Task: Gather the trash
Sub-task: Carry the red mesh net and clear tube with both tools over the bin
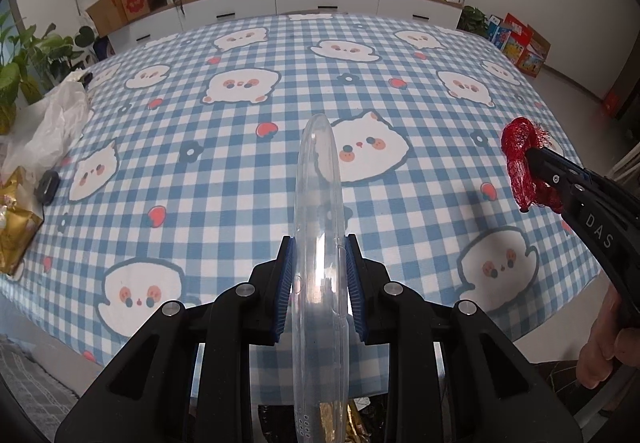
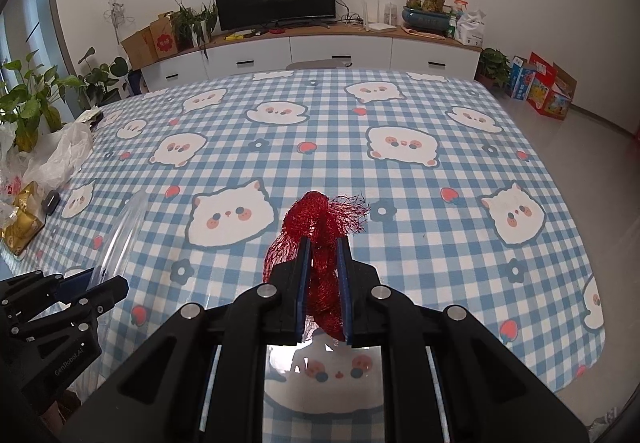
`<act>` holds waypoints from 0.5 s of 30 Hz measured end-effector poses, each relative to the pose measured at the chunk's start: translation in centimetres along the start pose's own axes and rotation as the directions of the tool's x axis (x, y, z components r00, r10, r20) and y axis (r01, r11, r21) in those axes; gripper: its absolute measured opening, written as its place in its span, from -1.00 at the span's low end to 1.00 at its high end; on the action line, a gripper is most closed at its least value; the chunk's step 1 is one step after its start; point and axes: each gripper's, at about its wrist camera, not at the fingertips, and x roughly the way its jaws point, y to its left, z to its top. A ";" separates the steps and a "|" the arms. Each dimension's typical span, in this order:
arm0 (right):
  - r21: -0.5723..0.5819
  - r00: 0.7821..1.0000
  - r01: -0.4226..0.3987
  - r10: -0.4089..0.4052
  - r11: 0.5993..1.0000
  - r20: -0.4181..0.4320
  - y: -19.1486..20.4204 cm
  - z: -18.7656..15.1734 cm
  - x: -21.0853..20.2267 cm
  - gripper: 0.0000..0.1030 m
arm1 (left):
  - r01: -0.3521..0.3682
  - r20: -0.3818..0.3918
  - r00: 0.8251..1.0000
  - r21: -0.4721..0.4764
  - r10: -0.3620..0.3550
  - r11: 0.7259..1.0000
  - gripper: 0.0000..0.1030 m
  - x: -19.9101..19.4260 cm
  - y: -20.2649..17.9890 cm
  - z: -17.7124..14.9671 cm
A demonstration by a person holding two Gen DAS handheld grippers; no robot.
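Note:
My left gripper is shut on a clear plastic lid, held edge-on above the near part of the table; the same lid and left gripper show at the lower left of the right wrist view. My right gripper is shut on a bunched red mesh net, lifted off the cloth. From the left wrist view, the red net and right gripper hang at the right edge, with a hand on its handle.
The table carries a blue-and-white checked cloth with cartoon prints. At its left edge lie a crumpled white plastic bag, a gold wrapper and a small black object. Plants stand left; a TV cabinet lines the far wall.

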 end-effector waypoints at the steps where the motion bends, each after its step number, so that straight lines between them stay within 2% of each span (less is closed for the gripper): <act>1: 0.001 1.000 -0.001 0.001 1.000 0.001 0.0 -0.3 -0.3 -0.77 | -0.001 0.000 1.000 0.002 0.001 1.000 -0.52 -0.3 -0.1 -0.4; 15: -0.023 0.999 -0.009 0.009 1.000 -0.032 1.2 -5.1 -2.9 -0.76 | -0.003 -0.022 1.000 0.011 0.004 1.000 -0.52 -2.6 -0.3 -5.8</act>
